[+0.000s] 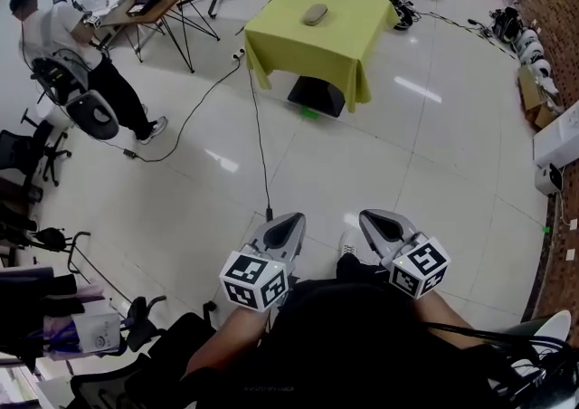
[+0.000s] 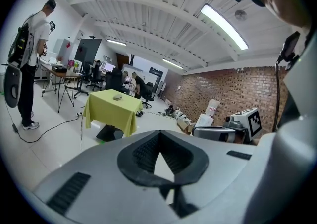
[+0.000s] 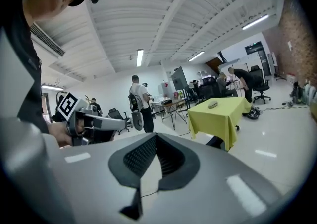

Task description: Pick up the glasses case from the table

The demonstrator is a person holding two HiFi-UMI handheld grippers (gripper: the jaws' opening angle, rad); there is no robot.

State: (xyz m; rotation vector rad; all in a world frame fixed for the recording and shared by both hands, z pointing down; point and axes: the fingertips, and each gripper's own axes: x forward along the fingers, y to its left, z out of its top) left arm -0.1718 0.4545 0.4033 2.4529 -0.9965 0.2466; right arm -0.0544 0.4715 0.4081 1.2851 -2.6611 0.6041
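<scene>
A grey oval glasses case (image 1: 315, 14) lies on a square table under a yellow-green cloth (image 1: 348, 41), far ahead across the white floor. It shows small in the left gripper view (image 2: 117, 97) and in the right gripper view (image 3: 213, 104). My left gripper (image 1: 282, 231) and right gripper (image 1: 384, 224) are held side by side close to my body, well short of the table. Both point toward it. Each one's jaws meet at the tips with nothing between them. The left gripper's tips (image 2: 159, 134) and the right gripper's tips (image 3: 156, 136) frame bare floor.
A person (image 1: 63, 45) stands at the left by a trestle desk (image 1: 149, 0). A black cable (image 1: 258, 127) runs along the floor from the table toward me. A dark base (image 1: 317, 95) sits under the table. Office chairs stand beyond it; boxes and gear (image 1: 543, 99) line the right wall.
</scene>
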